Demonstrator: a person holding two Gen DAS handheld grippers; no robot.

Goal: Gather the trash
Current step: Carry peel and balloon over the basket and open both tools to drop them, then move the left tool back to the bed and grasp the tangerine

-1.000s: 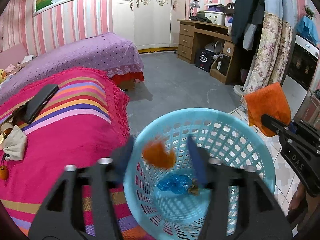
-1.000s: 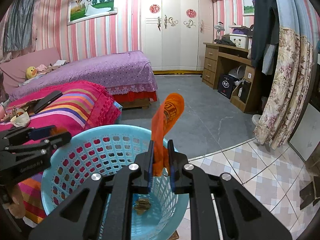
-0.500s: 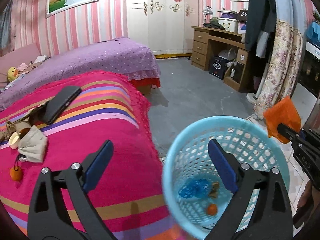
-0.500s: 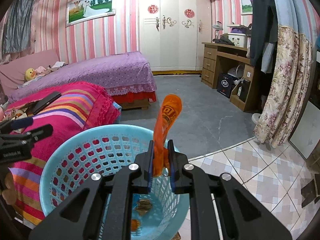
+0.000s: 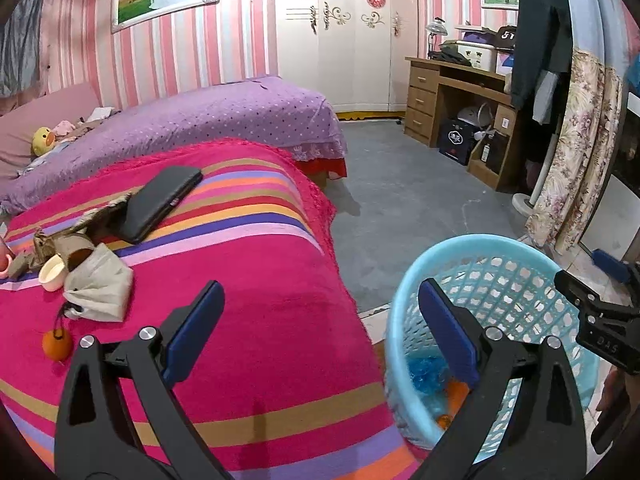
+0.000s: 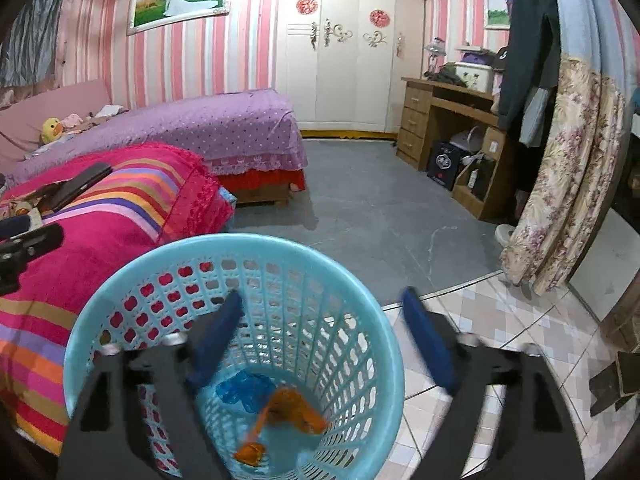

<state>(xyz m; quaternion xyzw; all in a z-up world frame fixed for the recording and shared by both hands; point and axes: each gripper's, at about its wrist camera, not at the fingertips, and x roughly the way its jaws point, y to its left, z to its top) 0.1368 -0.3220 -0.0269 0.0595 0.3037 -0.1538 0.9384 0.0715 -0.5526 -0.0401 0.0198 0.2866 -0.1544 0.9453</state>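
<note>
Right tongs [image 6: 322,312]: jaws opening above the blue basket [image 6: 360,312], nothing between them.
Left tongs [image 5: 320,308]: spread wide, empty, over the striped bed [image 5: 260,264] edge.
Trash: orange wrapper [image 6: 294,408] and blue wrapper [image 6: 244,392] inside the basket, which stands on the floor beside the bed.

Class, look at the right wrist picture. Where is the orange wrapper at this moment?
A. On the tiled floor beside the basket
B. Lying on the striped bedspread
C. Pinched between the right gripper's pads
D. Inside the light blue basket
D: the orange wrapper lies in the bottom of the light blue basket beside a blue bag, and the right gripper, its jaws opening, has nothing between its pads.
</note>
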